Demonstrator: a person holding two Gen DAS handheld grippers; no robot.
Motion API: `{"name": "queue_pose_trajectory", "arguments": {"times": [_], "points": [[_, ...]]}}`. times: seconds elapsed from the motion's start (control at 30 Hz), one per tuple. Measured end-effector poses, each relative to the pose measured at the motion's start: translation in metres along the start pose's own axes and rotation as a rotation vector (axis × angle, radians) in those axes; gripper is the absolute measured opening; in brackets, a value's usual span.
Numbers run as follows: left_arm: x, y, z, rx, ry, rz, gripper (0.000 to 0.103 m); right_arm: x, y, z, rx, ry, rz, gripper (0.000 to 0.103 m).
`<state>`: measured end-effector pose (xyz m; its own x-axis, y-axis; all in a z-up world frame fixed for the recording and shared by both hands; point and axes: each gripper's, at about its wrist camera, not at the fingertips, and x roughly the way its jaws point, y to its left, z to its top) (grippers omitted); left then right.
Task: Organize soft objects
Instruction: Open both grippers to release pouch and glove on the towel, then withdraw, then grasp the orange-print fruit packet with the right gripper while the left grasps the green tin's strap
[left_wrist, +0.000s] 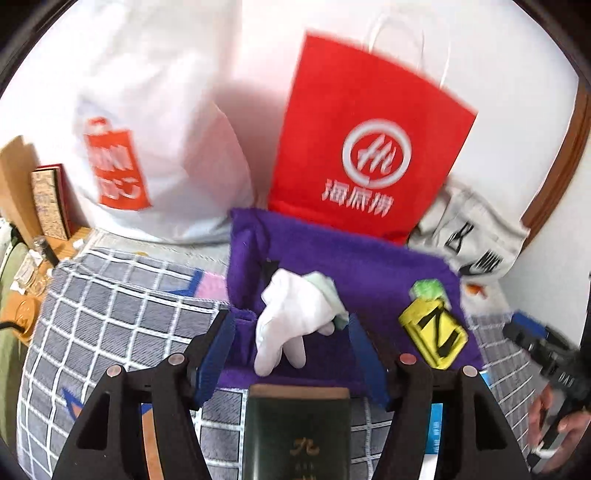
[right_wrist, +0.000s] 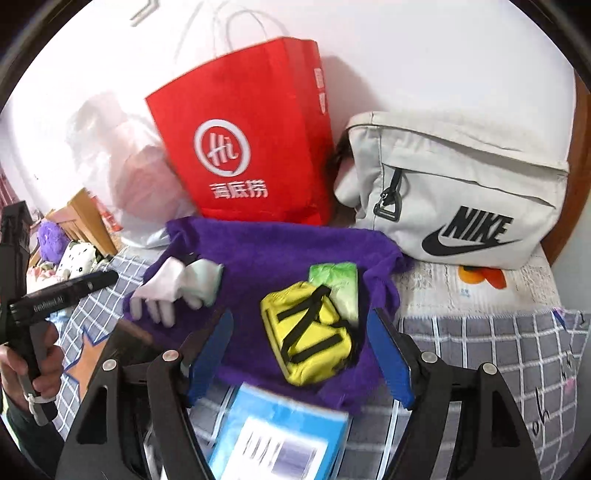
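Note:
A purple towel (left_wrist: 354, 266) (right_wrist: 266, 254) lies spread on the checked bedspread. On it rest a white glove (left_wrist: 288, 317) (right_wrist: 162, 288) with a pale green cloth (right_wrist: 205, 280) beside it, a yellow pouch with black straps (left_wrist: 432, 332) (right_wrist: 310, 336), and a green tissue packet (left_wrist: 428, 290) (right_wrist: 336, 280). My left gripper (left_wrist: 291, 354) is open, its blue pads either side of the glove and apart from it. My right gripper (right_wrist: 301, 356) is open too, with the pouch framed between its pads but untouched.
Against the wall stand a red paper bag (left_wrist: 369, 147) (right_wrist: 251, 147), a white plastic bag (left_wrist: 155, 140) and a pale Nike bag (right_wrist: 465, 199). A dark green book (left_wrist: 295, 428) and a blue box (right_wrist: 280, 435) lie near the towel's front edge. A cluttered wooden shelf (left_wrist: 40, 206) sits at left.

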<state>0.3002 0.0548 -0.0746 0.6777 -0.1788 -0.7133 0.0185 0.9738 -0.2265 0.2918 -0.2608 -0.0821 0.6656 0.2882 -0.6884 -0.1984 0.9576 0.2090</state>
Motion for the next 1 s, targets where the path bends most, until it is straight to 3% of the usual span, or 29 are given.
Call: {"name": "queue_pose_trajectory", "arguments": {"times": [0.23,0.47,0.6,0.8,1.0], "points": [[-0.042,0.006,-0.028,-0.022,0.036,-0.025,0.062,-0.038,0.024,-0.046,0.009,0.061,0.042,0.075],[-0.069,0.007,-0.072,-0.021,0.042,0.017,0.062,-0.068,0.038,-0.105,-0.010,0.111,0.057,0.071],[-0.081,0.007,-0.094,-0.018,0.042,0.032,0.062,-0.081,0.042,-0.142,-0.035,0.143,0.001,0.072],[-0.090,0.008,-0.123,-0.021,0.057,0.009,0.062,-0.070,0.041,-0.199,-0.019,0.199,-0.003,0.074],[-0.094,0.009,-0.142,-0.009,0.059,0.018,0.062,-0.051,0.043,-0.224,0.011,0.223,-0.013,0.074]]}}
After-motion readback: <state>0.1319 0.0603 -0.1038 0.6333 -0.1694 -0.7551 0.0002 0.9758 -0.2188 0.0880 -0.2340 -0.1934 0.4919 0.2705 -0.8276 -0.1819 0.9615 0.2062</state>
